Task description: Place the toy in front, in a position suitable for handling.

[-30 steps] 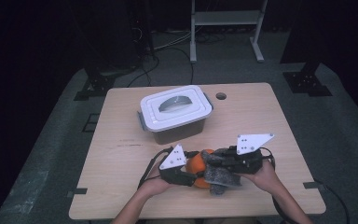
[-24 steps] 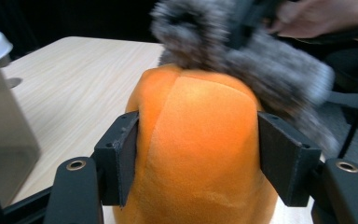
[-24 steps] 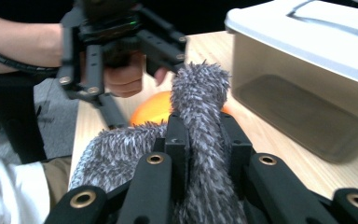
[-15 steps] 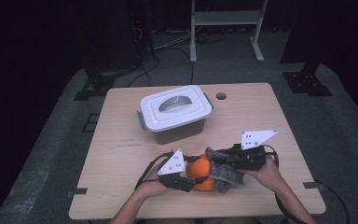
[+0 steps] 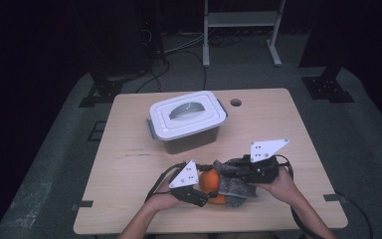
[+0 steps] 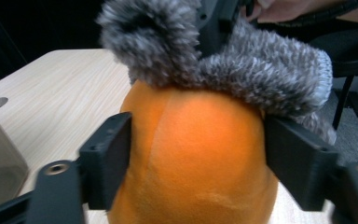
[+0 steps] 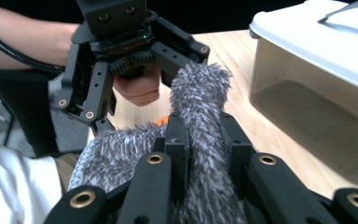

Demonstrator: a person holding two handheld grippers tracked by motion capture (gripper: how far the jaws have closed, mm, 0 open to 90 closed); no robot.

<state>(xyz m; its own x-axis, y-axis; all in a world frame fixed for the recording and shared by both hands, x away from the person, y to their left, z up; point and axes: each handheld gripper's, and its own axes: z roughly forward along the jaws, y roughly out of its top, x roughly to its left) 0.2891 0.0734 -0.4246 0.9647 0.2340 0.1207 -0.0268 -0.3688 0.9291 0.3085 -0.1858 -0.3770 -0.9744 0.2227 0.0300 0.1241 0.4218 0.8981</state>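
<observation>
Grey fuzzy knitted sock (image 5: 236, 185) is draped over the top of the round orange plush ball (image 5: 210, 180) at the near edge of the wooden counter (image 5: 129, 164). Its cuff is pinched tight by the right gripper (image 7: 200, 140), with the opening pulled toward the person's right. The ball sits between the left gripper's (image 6: 196, 154) fingers (image 6: 107, 163), which have just been opening and flank it to either side.

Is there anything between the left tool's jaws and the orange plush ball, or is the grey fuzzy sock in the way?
Nothing visible stands between them. The left tool straddles the orange plush ball, its jaws having just been opening, at the bare orange sides. The grey fuzzy sock covers the ball's far top, pinched by the right tool.
</observation>
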